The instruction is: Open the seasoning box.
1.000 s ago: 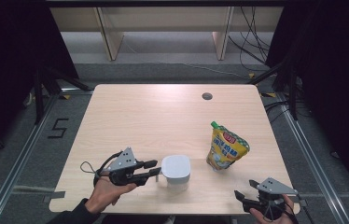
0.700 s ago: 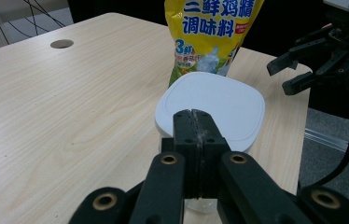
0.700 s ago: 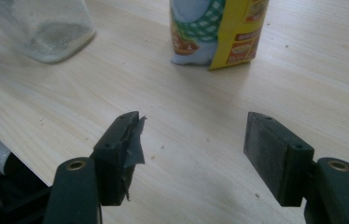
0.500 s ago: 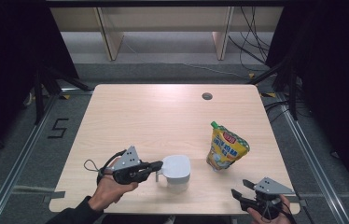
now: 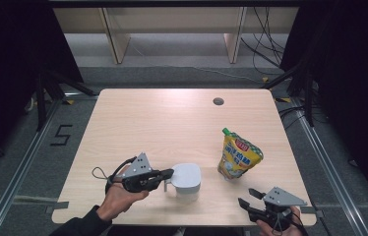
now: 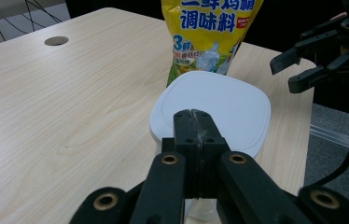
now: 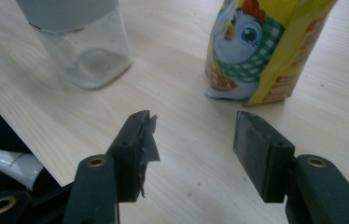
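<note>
Two hand-held grippers, a jar with a white lid, and a yellow pouch on a wooden table.

From above, the left gripper point(image 5: 168, 174) touches the white lid point(image 5: 187, 176) of the clear jar point(image 5: 188, 192) near the front of the table point(image 5: 162, 123); the yellow pouch point(image 5: 237, 158) stands just beside it, and the right gripper point(image 5: 249, 198) sits at the front right edge. In the left gripper view, its jaws are pressed together with nothing between them, at the lid's edge. In the right gripper view, its jaws are wide apart and hold nothing, near the pouch and jar.
</note>
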A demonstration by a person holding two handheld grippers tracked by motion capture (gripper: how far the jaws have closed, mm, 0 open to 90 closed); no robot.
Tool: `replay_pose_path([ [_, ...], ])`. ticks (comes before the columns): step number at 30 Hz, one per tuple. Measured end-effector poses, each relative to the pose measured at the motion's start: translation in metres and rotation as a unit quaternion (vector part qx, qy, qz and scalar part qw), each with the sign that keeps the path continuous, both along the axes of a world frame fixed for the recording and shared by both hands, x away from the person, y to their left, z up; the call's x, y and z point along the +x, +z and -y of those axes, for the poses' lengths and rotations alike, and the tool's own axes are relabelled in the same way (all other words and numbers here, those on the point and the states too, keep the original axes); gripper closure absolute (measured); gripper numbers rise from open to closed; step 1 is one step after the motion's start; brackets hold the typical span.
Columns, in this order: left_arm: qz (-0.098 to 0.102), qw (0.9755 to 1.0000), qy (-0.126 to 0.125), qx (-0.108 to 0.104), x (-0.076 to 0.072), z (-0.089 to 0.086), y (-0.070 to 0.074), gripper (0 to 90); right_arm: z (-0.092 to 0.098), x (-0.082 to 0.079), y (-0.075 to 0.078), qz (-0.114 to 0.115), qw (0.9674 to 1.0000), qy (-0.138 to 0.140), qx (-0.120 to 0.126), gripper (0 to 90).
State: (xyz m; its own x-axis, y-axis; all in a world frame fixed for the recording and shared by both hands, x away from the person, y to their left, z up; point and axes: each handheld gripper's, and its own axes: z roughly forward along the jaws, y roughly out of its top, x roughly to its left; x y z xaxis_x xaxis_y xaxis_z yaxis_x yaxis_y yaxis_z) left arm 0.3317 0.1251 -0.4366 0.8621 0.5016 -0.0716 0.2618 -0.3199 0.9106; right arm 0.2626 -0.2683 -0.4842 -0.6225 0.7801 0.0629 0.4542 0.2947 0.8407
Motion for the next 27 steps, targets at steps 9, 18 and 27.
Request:
replay_pose_path([
  [9,-0.001,1.0000,0.000,-0.008,0.001,-0.003,-0.002,89.0,-0.017,0.002,0.006,0.028,0.9985,0.028,0.036,72.2],
  [18,0.001,1.0000,0.001,-0.008,0.001,-0.004,-0.003,89.0,-0.053,0.010,0.012,0.054,0.9953,0.063,0.049,86.0],
  [27,0.002,0.9999,0.003,-0.013,0.000,-0.005,-0.004,89.1,-0.077,0.020,0.017,0.056,0.9939,0.082,0.049,90.0],
])
